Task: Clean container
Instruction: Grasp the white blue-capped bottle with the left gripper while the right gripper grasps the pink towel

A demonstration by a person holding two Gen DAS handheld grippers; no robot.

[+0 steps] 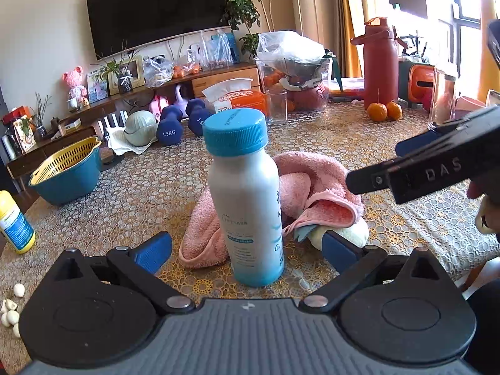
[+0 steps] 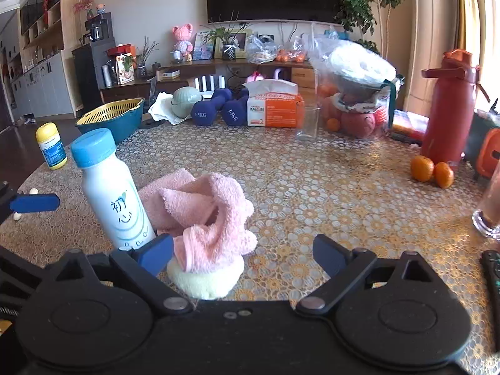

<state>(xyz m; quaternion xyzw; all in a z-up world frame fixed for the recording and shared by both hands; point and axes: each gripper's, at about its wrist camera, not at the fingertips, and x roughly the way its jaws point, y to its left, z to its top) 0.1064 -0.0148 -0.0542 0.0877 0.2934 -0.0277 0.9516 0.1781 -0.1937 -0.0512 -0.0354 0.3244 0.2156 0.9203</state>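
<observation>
A white bottle [image 1: 248, 206] with a blue cap stands upright on the patterned table. My left gripper [image 1: 247, 251] is open, its blue fingers on either side of the bottle's base without touching it. Behind the bottle lies a crumpled pink towel [image 1: 315, 193] over a pale yellow cloth. In the right wrist view the same bottle [image 2: 114, 193] stands at the left, and the pink towel [image 2: 203, 215] lies just ahead of my right gripper [image 2: 243, 254], which is open and holds nothing. The right gripper's black body [image 1: 437, 165] shows at the right of the left wrist view.
A blue bowl with a yellow strainer [image 1: 67, 172], a yellow-capped bottle [image 1: 14, 222] and garlic cloves [image 1: 11, 309] sit on the left. Dumbbells [image 2: 218, 106], a tissue box [image 2: 275, 106], a glass [image 2: 307, 122], a red flask [image 2: 447, 109], oranges [image 2: 432, 167] and a remote [image 2: 493, 278] are on the table.
</observation>
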